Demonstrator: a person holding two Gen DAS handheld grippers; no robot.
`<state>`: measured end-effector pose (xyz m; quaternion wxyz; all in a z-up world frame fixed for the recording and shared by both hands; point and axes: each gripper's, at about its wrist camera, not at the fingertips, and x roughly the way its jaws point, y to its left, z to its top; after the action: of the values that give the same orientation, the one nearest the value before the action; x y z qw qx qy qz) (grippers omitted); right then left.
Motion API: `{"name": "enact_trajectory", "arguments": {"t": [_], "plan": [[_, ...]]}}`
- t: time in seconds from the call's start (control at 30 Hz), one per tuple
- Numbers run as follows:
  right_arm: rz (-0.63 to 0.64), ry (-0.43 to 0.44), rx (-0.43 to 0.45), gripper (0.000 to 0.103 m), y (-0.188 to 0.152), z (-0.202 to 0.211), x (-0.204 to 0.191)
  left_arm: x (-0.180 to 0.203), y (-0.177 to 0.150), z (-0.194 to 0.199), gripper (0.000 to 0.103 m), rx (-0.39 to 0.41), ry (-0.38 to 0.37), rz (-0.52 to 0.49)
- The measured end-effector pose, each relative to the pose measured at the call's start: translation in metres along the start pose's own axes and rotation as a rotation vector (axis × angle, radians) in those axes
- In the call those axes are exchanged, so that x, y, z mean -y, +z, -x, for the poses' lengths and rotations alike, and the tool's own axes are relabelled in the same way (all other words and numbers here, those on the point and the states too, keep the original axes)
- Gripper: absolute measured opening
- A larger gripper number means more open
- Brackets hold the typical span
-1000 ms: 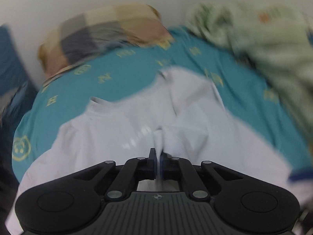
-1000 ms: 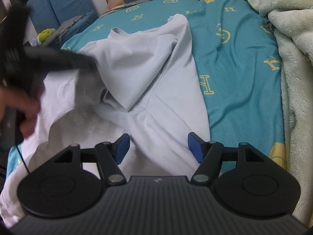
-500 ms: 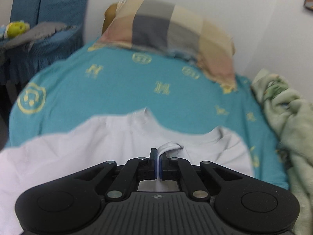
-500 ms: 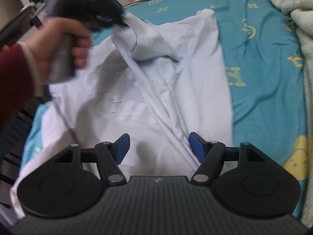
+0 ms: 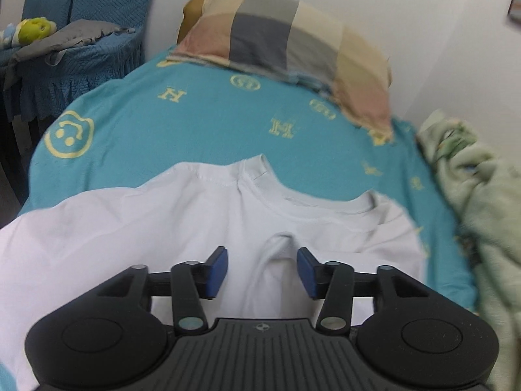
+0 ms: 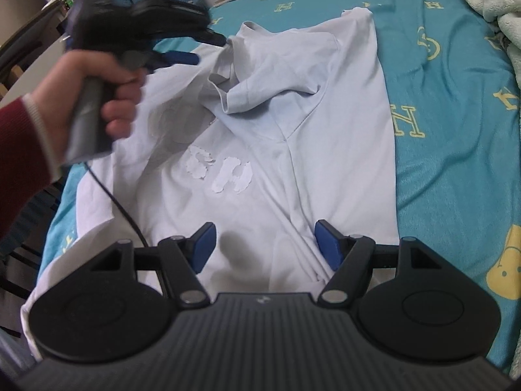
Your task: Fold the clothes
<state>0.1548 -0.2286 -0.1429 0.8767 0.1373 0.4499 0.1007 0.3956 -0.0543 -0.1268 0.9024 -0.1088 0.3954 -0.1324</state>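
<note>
Now the white T-shirt is lying on the bed. It looks soft, light and floppy, so pinching a sleeve edge or hem seems best. The left hand-held gripper is opening, letting a fold go. The right hand-held gripper is hanging wide, holding nothing.

You can read a yellow letter H printed repeatedly on the teal bedsheet; the T-shirt's white print is illegible.

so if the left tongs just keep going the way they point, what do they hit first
Most likely the white shirt: the left tongs, jaws opening with a raised fold of it loose between them, point down at its collar area. Past that lies the teal sheet, then the pillow; depth is hard to judge.
</note>
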Motion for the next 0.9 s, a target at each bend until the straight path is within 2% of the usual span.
{"name": "enact_trajectory", "arguments": {"t": [0.13, 0.27, 0.37, 0.4, 0.47, 0.5, 0.53, 0.63, 0.73, 0.9], "plan": [[-0.025, 0.011, 0.004, 0.07, 0.0, 0.004, 0.003, 0.013, -0.017, 0.033, 0.053, -0.044, -0.122, -0.027], [-0.029, 0.012, 0.005, 0.07, -0.001, 0.004, 0.003, 0.041, -0.034, 0.027, 0.053, -0.132, -0.174, -0.098], [-0.024, 0.01, 0.007, 0.07, -0.002, 0.005, 0.002, 0.058, -0.043, 0.004, 0.052, -0.208, -0.117, -0.137], [-0.022, 0.01, 0.007, 0.07, -0.003, 0.005, 0.002, 0.062, -0.046, -0.004, 0.048, -0.232, -0.102, -0.135], [-0.026, 0.012, 0.008, 0.07, -0.003, 0.006, 0.002, 0.068, -0.048, -0.013, 0.032, -0.261, -0.096, -0.141], [-0.028, 0.013, 0.009, 0.07, -0.004, 0.006, 0.002, 0.068, -0.046, -0.012, 0.008, -0.25, -0.093, -0.139], [-0.03, 0.015, 0.01, 0.07, -0.004, 0.007, 0.002, 0.068, -0.044, -0.01, 0.002, -0.238, -0.091, -0.136], [-0.027, 0.015, 0.008, 0.07, -0.004, 0.007, 0.001, 0.068, -0.035, -0.003, 0.002, -0.185, -0.078, -0.122], [-0.017, 0.018, 0.007, 0.07, -0.004, 0.008, -0.001, 0.057, -0.017, 0.002, 0.002, -0.11, -0.005, -0.082], [0.024, 0.034, 0.002, 0.07, -0.006, 0.005, -0.006, 0.034, -0.028, -0.03, 0.003, -0.158, 0.108, -0.087]]}}
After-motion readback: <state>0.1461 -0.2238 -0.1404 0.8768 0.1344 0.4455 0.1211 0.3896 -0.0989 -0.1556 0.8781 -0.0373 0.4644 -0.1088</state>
